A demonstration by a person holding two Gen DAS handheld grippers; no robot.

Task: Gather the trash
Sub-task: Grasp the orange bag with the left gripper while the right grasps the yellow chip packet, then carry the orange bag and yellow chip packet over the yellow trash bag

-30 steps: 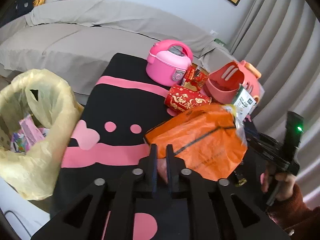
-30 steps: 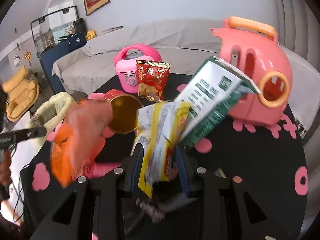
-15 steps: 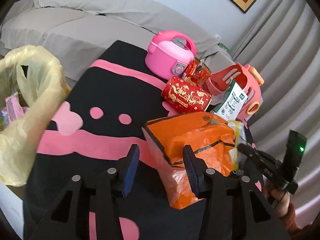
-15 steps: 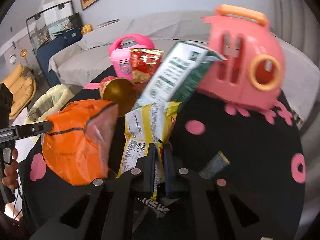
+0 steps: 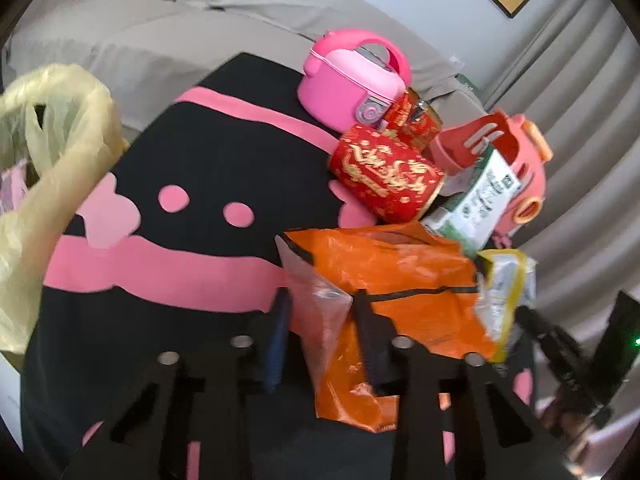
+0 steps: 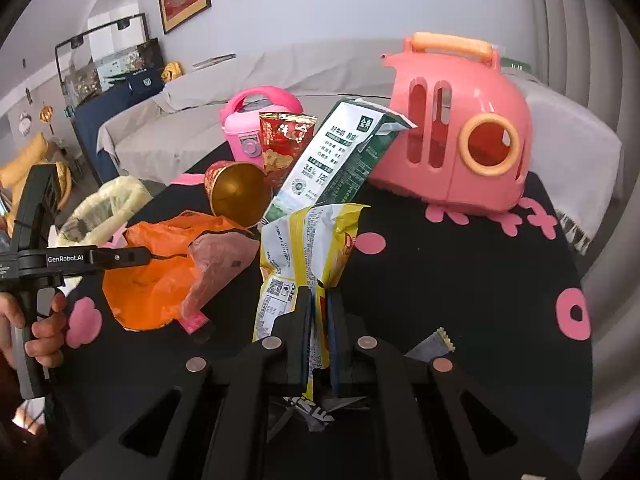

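Left wrist: left tool [image 5: 320, 312] now spread around orange bag [image 5: 400, 280] | right tool [image 6: 319, 312] still clamps yellow wrapper [image 6: 308, 248]

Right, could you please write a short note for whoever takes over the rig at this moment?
Left tool: open, fingers either side of the orange bag corner, not gripping.
Right tool: shut on the yellow snack packet.
On the table: milk carton, red cup, red snack packet, small wrapper.
Left to do: all of these go into the yellow trash bag at the table's edge.
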